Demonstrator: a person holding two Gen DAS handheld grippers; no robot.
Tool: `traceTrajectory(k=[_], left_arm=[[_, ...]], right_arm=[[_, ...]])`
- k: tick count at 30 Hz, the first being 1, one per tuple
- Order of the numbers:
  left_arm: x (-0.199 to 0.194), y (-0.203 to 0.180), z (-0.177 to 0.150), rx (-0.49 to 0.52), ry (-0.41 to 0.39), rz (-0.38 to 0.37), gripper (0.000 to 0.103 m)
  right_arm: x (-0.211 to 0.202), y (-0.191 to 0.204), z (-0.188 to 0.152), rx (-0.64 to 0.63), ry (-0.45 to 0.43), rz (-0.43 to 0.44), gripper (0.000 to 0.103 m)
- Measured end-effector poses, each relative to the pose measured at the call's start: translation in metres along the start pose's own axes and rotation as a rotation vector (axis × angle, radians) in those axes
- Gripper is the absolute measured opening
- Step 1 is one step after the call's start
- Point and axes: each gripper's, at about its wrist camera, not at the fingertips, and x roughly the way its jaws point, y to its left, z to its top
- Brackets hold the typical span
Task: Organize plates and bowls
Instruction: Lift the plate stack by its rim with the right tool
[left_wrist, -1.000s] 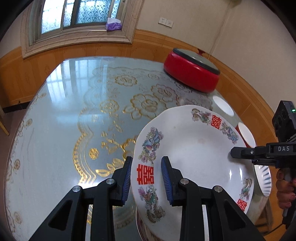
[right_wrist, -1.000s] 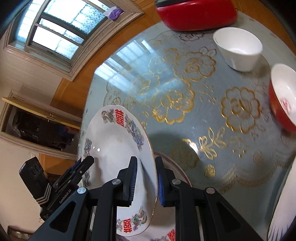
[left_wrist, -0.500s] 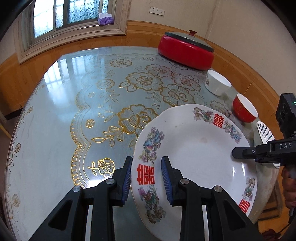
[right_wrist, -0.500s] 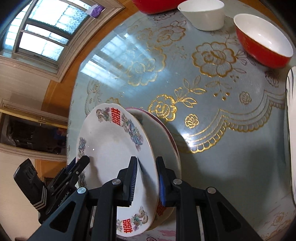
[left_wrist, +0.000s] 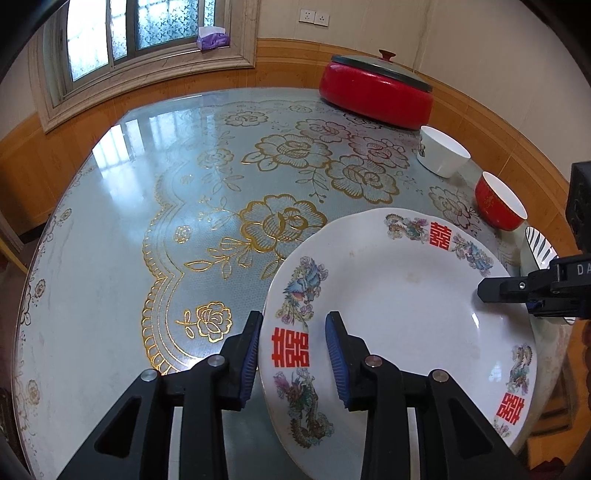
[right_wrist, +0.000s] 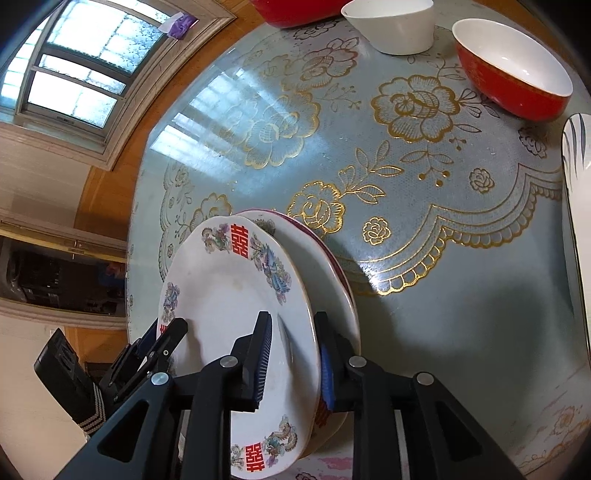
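Note:
A white plate with red characters and bird designs is held by both grippers just above the table. My left gripper is shut on its near rim. My right gripper is shut on the opposite rim of the same plate; it shows at the right edge of the left wrist view. A second plate with a dark red rim lies directly beneath the held one. A red bowl, a white bowl and a striped plate sit on the table.
The round table has a glossy blue-grey cloth with gold flowers. A large red lidded pot stands at the far side. The table edge runs close under the plates. A window and wood-panelled walls surround the table.
Both grippers have lowered the characters plate toward the table over the dark-rimmed plate. The bowls and pot now appear farther ahead in both views.

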Motion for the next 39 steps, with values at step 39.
traceTrajectory(k=[39], left_arm=[[-0.017,0.001,-0.017,0.015,-0.017,0.028,0.047]], right_arm=[[-0.031,0.004,-0.039,-0.128,-0.091,-0.163,0.03]])
